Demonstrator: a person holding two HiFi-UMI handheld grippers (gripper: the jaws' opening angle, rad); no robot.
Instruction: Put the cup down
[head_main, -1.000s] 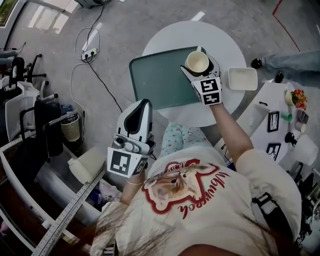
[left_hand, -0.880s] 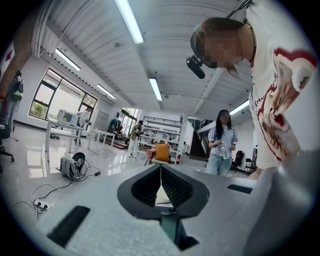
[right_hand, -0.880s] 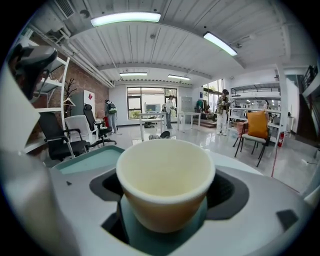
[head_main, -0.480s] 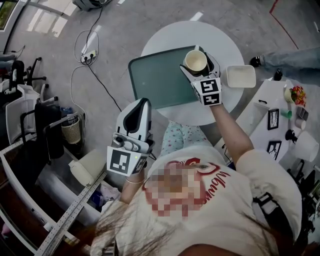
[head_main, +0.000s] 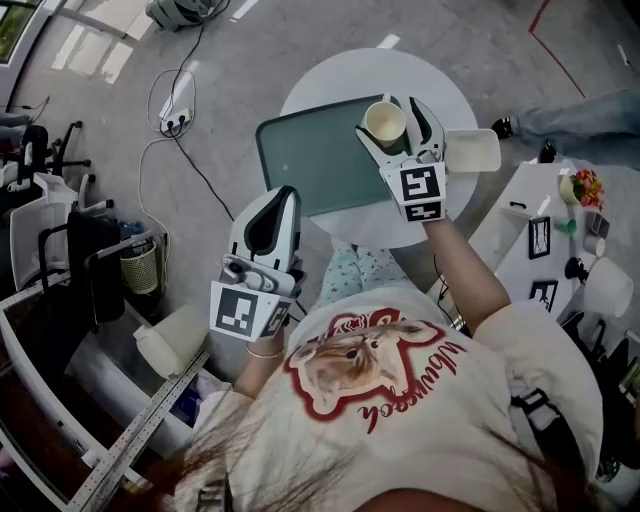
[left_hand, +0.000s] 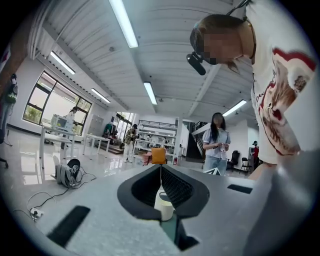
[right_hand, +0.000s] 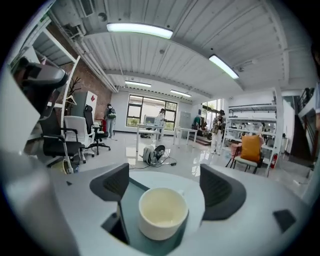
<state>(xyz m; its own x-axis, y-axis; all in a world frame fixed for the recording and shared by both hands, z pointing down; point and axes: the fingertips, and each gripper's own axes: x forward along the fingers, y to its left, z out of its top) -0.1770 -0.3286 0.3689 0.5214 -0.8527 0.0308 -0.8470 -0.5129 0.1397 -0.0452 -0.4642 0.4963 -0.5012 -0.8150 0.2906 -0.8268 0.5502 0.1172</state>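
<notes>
Cream ceramic cup (head_main: 385, 122) down on the dark green tray (head_main: 310, 160), right gripper (head_main: 392, 118) spread around it.
Stands upright at the tray's far right edge on the round white table (head_main: 330, 75), between right fingers set wide and touching neither side. Looks rigid, glazed, probably slippery and chippable, light while empty; best taken squarely across the wall, just below the rim. Left gripper (head_main: 283, 195) near the body, fingers pressed together on nothing.

Cup (head_main: 385, 122) cream, plain. Tray (head_main: 310, 160) dark green. Bench (head_main: 335, 78) white. Tub (head_main: 472, 150) cream. Shirt (head_main: 420, 400) white with red print. Floor (head_main: 100, 120) grey, glossy. Cable (head_main: 200, 160) black.
</notes>
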